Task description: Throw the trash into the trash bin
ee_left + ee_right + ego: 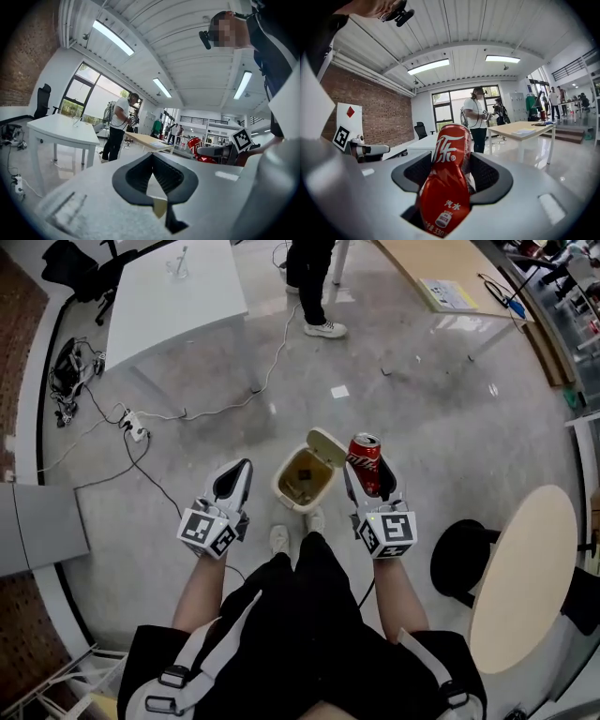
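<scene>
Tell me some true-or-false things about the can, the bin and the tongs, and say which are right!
1. The right tongs hold a red soda can. True.
2. The trash bin has its lid shut. False: the lid is flipped open and you can see inside the bin.
3. The left tongs hold a bottle. False: they are closed with nothing between them.
4. A round table stands on the person's right side. True.
</scene>
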{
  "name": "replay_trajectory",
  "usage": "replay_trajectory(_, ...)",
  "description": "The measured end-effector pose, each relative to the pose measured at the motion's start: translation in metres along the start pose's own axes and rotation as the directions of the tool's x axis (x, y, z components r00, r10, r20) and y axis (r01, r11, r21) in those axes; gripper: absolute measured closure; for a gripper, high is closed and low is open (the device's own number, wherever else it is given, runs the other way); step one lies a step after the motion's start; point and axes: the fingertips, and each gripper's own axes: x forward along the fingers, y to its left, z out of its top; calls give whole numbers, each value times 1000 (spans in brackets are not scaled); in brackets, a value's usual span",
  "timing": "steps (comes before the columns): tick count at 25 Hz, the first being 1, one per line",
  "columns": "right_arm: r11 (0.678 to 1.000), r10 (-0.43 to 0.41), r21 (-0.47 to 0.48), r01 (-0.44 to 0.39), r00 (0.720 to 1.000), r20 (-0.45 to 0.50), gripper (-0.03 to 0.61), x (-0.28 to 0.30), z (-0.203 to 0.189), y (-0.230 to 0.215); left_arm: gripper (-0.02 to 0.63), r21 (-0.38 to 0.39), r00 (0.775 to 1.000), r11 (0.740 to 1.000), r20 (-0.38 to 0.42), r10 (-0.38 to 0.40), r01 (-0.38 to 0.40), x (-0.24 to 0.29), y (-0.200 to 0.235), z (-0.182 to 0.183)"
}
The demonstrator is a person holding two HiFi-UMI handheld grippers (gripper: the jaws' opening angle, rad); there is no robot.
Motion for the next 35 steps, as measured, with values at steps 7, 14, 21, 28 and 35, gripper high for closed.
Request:
replay_trajectory(7, 994, 103, 45, -97, 985, -141, 311, 33, -56, -2, 614, -26, 994, 997, -90, 66, -69, 21, 6, -45)
replay_trajectory(14, 970, 242, 64, -233, 924, -296, 311, 55, -128, 30, 614, -90, 976, 988, -189, 108, -127, 27, 19, -103)
replay_trajectory(21, 958, 287, 124, -259, 848, -447, 311, 63, -211, 39, 612, -141, 953, 969, -253, 165, -205, 22, 33, -150)
replay_trajectory(28, 968, 250, 140, -207, 822, -512, 311, 73, -262, 36, 612, -150, 939, 964, -302, 168, -220, 8, 40, -169)
replay_trajectory(35, 972, 231, 113, -205, 760, -607, 311, 109, -329, 46, 612, -97, 924, 965, -326, 199, -242, -10, 53, -176)
